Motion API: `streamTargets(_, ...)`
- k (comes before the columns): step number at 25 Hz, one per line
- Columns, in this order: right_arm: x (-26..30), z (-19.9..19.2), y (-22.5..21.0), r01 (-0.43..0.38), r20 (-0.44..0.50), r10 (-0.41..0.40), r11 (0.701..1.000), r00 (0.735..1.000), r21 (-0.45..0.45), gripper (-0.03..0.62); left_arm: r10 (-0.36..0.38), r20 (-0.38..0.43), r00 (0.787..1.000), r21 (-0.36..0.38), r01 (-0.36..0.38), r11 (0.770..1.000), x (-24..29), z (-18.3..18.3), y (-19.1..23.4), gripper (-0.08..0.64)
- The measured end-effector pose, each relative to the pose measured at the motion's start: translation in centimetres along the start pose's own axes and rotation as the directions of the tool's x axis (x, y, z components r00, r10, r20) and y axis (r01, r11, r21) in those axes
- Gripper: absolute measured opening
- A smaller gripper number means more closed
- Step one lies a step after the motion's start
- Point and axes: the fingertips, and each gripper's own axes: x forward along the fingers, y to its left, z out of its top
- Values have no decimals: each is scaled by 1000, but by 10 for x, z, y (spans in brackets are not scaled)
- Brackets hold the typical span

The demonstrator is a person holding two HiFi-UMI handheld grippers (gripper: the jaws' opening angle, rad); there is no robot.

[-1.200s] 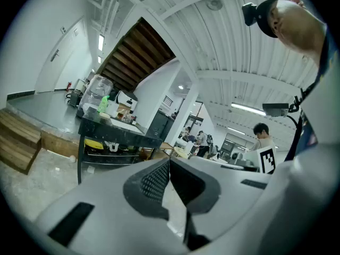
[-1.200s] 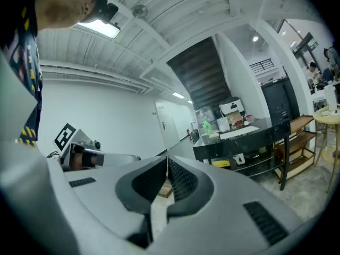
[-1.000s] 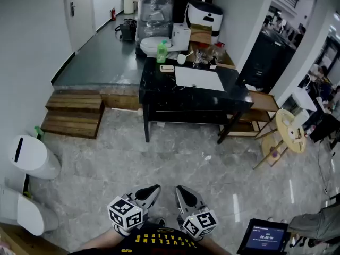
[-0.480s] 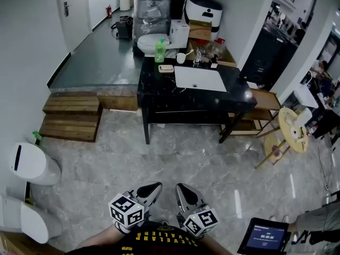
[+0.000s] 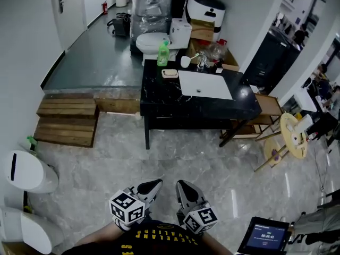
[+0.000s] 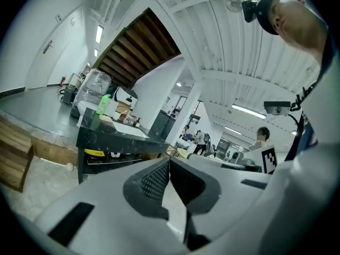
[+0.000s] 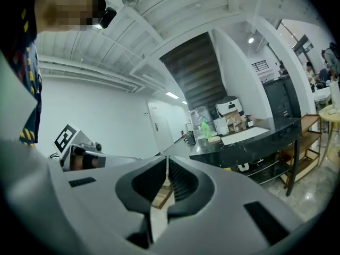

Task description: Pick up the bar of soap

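The bar of soap (image 5: 169,73) lies in a small dish on the back left of the black vanity table (image 5: 159,97), next to a green bottle (image 5: 163,53) and a white sink (image 5: 204,85). It is far across the floor from me. My left gripper (image 5: 154,184) and right gripper (image 5: 181,185) are held side by side close to my body, both shut with nothing between the jaws. In the right gripper view the soap (image 7: 214,139) shows small beyond the shut right gripper (image 7: 167,166). The left gripper (image 6: 169,166) points toward the black vanity table (image 6: 106,137).
Grey marble floor lies between me and the vanity. Wooden steps (image 5: 66,121) rise to a raised platform at the left. White toilets (image 5: 29,171) stand at the far left, a wrapped toilet (image 5: 151,39) behind the vanity. A round wooden stand (image 5: 292,137) and a tablet (image 5: 263,238) are at the right.
The view has drifted a little, so the vanity now sits slightly further right in the frame. Both grippers stay shut and close to my body.
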Motion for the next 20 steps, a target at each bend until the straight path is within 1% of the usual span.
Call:
streamTargets(5,50,1,8,17,-34,-18,999,999,-30,25,5,15,1000,-33,-5,999,-9,17,50,12)
streamTargets(10,81,-1,10,41,-69,-43,999,997,-30,25,4,24,1000,-70,-2,998,-15,30,84,12)
streamTargets(16,113,-9,10,22,-126,-29,998,992,-54,23,-7,26,1000,-108,10,994,-4,35,111,12)
streamTargets(20,133,-2,8,-16,-96,12,999,995,-37,23,0,25,1000,-102,2,995,5,44,125,12)
